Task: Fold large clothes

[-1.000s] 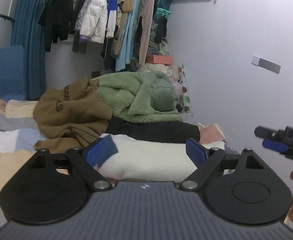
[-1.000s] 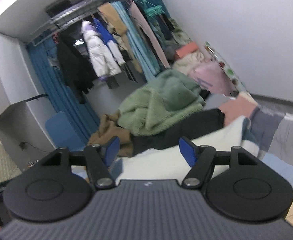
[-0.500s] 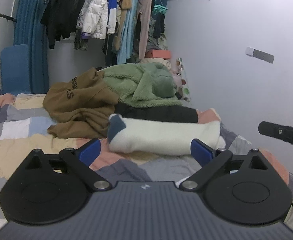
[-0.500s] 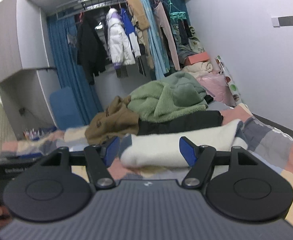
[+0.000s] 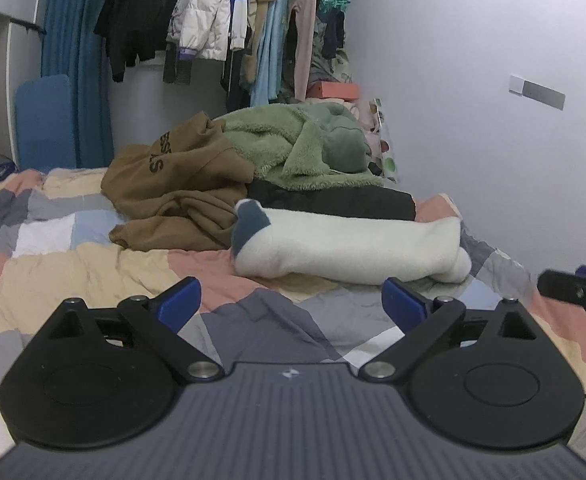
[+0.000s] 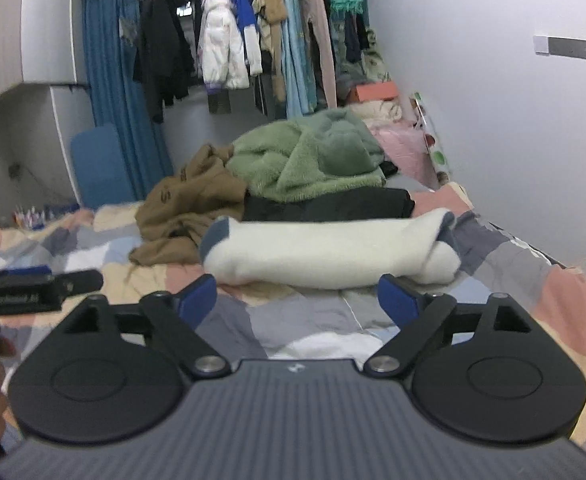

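A folded cream fleece garment [image 5: 353, 246] with a grey-blue patch lies on the patchwork bedspread [image 5: 73, 264], also seen as the cream fleece garment [image 6: 329, 252] in the right wrist view. My left gripper [image 5: 291, 300] is open, held back from the fold with nothing between its fingers. My right gripper [image 6: 297, 296] is open, its jaws opening wider, and only bedspread shows between them. Behind the fold lie a black garment [image 5: 333, 200], a green fleece [image 5: 301, 148] and a brown hoodie [image 5: 173, 196].
Hanging clothes [image 5: 221, 20] fill a rail at the back. A white wall [image 5: 493, 140] runs along the right of the bed. A blue curtain [image 6: 121, 92] and a blue chair [image 6: 99, 164] stand at the back left. The other gripper's tip [image 6: 33, 286] shows at the left.
Both grippers have pulled back from the cream fold, which now lies free on the bed. The right gripper has rolled level and its jaws have widened.
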The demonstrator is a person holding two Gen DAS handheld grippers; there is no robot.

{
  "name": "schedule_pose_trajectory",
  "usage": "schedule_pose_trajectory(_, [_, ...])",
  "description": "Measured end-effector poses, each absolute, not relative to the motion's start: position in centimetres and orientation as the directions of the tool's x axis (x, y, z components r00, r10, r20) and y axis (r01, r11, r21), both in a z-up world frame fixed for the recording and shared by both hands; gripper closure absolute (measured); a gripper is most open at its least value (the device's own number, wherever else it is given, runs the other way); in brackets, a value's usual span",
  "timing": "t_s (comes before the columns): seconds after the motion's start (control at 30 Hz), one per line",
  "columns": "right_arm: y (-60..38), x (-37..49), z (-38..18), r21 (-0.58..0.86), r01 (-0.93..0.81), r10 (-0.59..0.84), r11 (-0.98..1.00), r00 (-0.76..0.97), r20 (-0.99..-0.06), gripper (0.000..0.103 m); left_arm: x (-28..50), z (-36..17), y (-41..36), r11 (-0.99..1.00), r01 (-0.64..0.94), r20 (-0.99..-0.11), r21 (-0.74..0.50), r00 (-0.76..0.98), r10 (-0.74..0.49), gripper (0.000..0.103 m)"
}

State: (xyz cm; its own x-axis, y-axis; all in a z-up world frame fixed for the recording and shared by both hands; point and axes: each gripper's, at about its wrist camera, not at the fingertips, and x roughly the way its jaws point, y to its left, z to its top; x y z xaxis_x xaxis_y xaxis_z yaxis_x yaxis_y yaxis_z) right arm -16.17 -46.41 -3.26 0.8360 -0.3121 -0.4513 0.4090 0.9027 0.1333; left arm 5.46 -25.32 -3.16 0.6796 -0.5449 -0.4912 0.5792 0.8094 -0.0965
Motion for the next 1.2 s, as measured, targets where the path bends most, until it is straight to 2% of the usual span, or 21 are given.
schedule_pose_trajectory(0.2, [-46.6, -15.6, -2.8, 0.095, 0.476, -0.352, 0.874, 0.756, -0.552, 0.014, 6.7, -3.2, -26.4, 0.813, 0.572, -0.508, -0.108, 0.671, -0.540, 0.004])
schedule_pose_trajectory(0.4, [-46.3, -16.0, -1.4, 0.094, 0.485, -0.366, 0.870, 0.760, -0.537, 0.014, 7.6, -4.0, -27.4, 0.821, 0.560, -0.535, -0.108, 0.663, -0.523, 0.004])
schedule_pose_trajectory(0.57, [-46.1, -14.5, -0.4, 0.050, 0.511, -0.398, 0.858, 0.725, -0.562, 0.014, 8.2, -4.3, -28.1, 0.817, 0.562, -0.562, -0.127, 0.639, -0.526, 0.004])
schedule_pose_trajectory(1.2, [-45.6, -13.5, 0.3, 0.079, 0.493, -0.373, 0.866, 0.744, -0.554, 0.014, 8.2, -3.6, -28.0, 0.820, 0.557, -0.551, -0.128, 0.648, -0.526, 0.004])
